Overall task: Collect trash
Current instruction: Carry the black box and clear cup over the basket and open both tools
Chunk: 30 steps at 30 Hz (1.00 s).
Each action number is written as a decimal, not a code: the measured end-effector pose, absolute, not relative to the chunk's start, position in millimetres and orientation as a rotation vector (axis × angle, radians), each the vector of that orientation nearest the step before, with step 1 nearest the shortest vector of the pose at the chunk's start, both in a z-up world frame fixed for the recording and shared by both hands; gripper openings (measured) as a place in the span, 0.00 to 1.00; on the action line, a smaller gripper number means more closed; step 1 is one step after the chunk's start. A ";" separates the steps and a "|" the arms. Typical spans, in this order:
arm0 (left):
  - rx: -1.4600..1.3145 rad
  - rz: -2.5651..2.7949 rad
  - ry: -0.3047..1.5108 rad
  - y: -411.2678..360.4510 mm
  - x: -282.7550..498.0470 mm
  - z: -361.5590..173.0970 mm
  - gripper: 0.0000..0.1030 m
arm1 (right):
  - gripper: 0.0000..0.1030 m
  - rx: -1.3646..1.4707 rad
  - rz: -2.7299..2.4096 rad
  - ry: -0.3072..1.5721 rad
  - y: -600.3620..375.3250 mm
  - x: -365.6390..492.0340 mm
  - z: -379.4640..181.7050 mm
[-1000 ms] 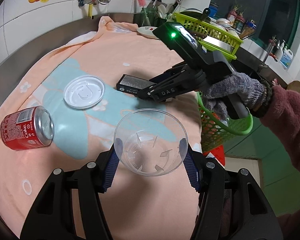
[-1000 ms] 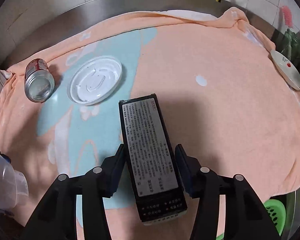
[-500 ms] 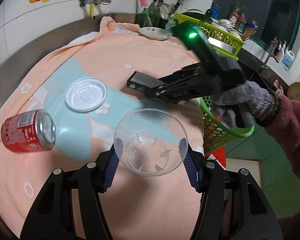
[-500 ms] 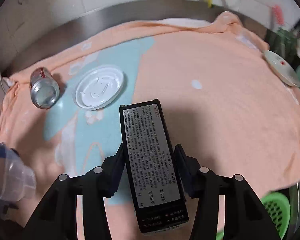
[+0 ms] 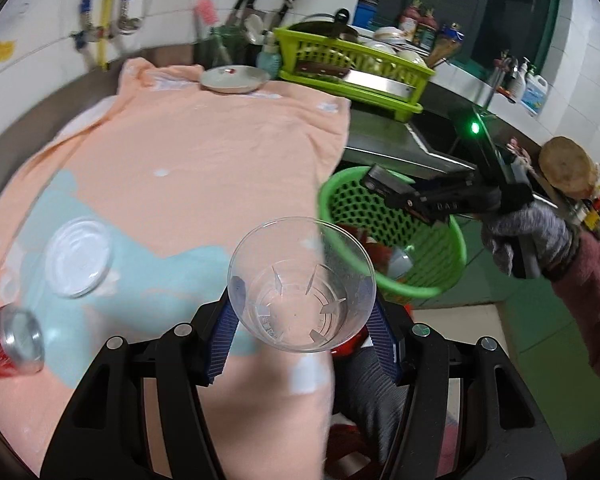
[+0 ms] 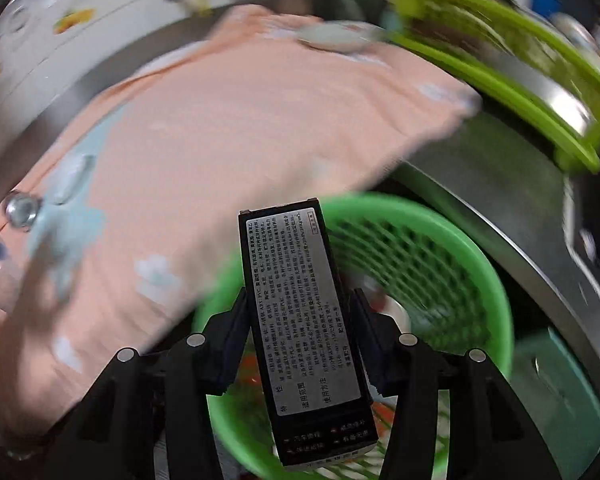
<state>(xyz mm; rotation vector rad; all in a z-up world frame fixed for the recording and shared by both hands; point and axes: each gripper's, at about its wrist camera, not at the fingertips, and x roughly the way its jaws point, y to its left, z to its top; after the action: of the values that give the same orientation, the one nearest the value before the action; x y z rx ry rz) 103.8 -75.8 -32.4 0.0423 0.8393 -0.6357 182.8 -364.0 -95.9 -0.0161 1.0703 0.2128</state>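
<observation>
My left gripper (image 5: 302, 316) is shut on a clear plastic cup (image 5: 300, 284), held above the right edge of the peach towel (image 5: 204, 168). My right gripper (image 6: 300, 320) is shut on a long black box (image 6: 304, 320) with a grey printed label, held over the green mesh basket (image 6: 440, 240). In the left wrist view the right gripper (image 5: 396, 196) holds the box (image 5: 384, 182) above the basket (image 5: 452, 256), which holds some trash. A white plastic lid (image 5: 78, 262) and a red cola can (image 5: 8, 340) lie on the towel at the left.
A lime dish rack (image 5: 352, 68) with dishes stands at the back, a small plate (image 5: 234, 80) beside it on the towel's far edge. A steel counter and sink (image 5: 400, 144) lie behind the basket. Knives and bottles line the tiled wall.
My right gripper has carried the black box rightward off the towel to above the green basket. My left gripper with the cup has also shifted right, toward the towel's edge.
</observation>
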 end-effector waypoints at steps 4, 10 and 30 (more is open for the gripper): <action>0.070 -0.656 0.833 -105.4 115.5 -33.1 0.57 | 0.47 0.034 0.136 1.115 -399.7 175.9 -121.6; 0.093 -0.702 0.857 -150.2 135.7 -36.1 0.57 | 0.47 0.057 0.116 1.159 -411.7 177.7 -148.9; 0.162 -0.769 0.965 -247.8 179.2 -83.5 0.57 | 0.52 0.104 0.145 1.164 -428.8 168.3 -170.2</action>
<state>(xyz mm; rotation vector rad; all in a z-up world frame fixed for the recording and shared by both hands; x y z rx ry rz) 179.2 -247.8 -83.5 0.1621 0.9653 -0.7692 168.3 -428.8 -170.2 0.1038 1.1644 0.1454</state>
